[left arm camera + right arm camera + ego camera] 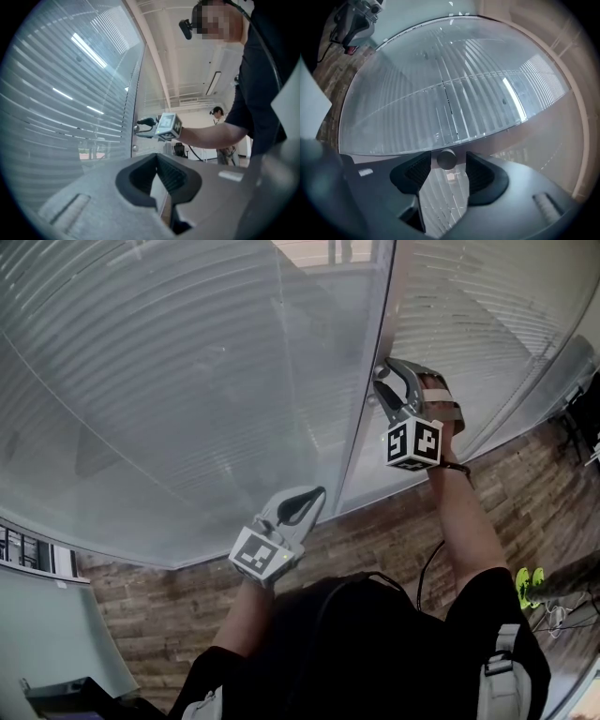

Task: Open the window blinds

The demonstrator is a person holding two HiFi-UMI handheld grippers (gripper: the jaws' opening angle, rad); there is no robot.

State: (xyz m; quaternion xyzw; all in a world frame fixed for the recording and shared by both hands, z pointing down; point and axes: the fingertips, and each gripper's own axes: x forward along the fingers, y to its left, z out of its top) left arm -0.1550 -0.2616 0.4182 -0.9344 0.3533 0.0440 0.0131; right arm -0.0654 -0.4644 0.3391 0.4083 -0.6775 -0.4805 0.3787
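Closed white slat blinds sit behind glass, in panes split by a pale upright frame. My right gripper is up at that frame. In the right gripper view a small round metal knob sits between the dark pads of the right gripper, with a narrow gap on each side, so the jaws are open around it. From the left gripper view the same knob shows at the right gripper's tips. My left gripper hangs lower, near the glass, shut and empty.
A second knob sits lower on the frame. The floor is brick-patterned, with cables and a yellow-green object at the right. Another person and a chair are far behind. Equipment stands on the floor by the glass.
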